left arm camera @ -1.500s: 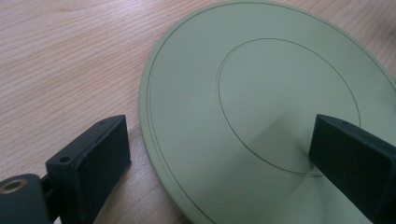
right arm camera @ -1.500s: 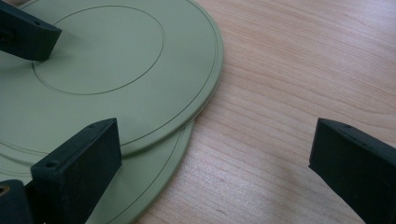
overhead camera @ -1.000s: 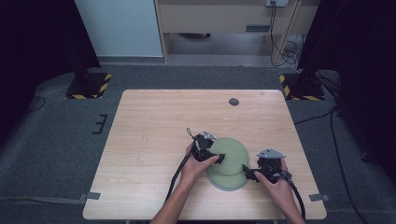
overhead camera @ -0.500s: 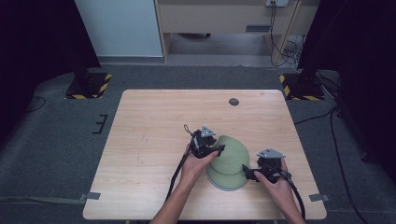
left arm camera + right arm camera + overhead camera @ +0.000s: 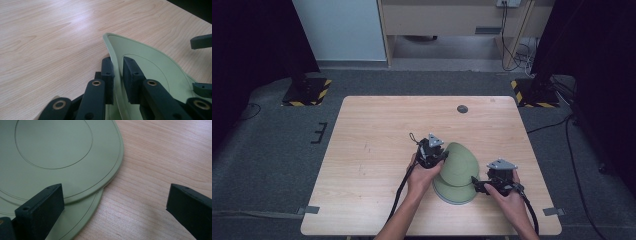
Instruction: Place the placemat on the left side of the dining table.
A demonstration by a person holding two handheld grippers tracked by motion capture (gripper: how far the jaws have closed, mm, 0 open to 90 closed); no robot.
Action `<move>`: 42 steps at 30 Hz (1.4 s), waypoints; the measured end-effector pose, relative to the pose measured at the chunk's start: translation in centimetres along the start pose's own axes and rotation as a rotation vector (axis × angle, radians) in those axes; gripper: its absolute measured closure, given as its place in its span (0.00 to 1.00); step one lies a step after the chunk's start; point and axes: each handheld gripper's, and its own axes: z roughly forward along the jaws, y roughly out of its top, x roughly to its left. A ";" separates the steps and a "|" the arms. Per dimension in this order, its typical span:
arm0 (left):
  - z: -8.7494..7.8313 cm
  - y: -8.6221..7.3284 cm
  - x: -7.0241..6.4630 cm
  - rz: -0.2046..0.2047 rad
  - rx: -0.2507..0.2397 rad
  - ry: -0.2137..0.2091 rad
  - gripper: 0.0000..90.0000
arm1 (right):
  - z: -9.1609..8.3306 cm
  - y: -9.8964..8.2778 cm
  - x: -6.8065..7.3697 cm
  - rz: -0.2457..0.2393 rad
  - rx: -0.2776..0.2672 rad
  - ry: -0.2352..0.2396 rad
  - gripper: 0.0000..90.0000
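So the left gripper [image 5: 117,75] has just been closing and its jaws now pinch the rim of the top plate [image 5: 458,163], one jaw on each side of the rim. That plate is tilted up off the bottom plate [image 5: 452,194], which lies flat on the table [image 5: 372,150] near the front edge, right of the middle. Right gripper [image 5: 484,187] sits at the plates' right side with its jaws wide apart, holding nothing; one jaw hangs over the top plate, the other over bare wood.
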 end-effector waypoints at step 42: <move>-3.8 4.1 -2.7 0.009 -0.111 -0.123 0.95 | 0.3 -0.9 -2.7 0.082 0.050 -0.084 0.05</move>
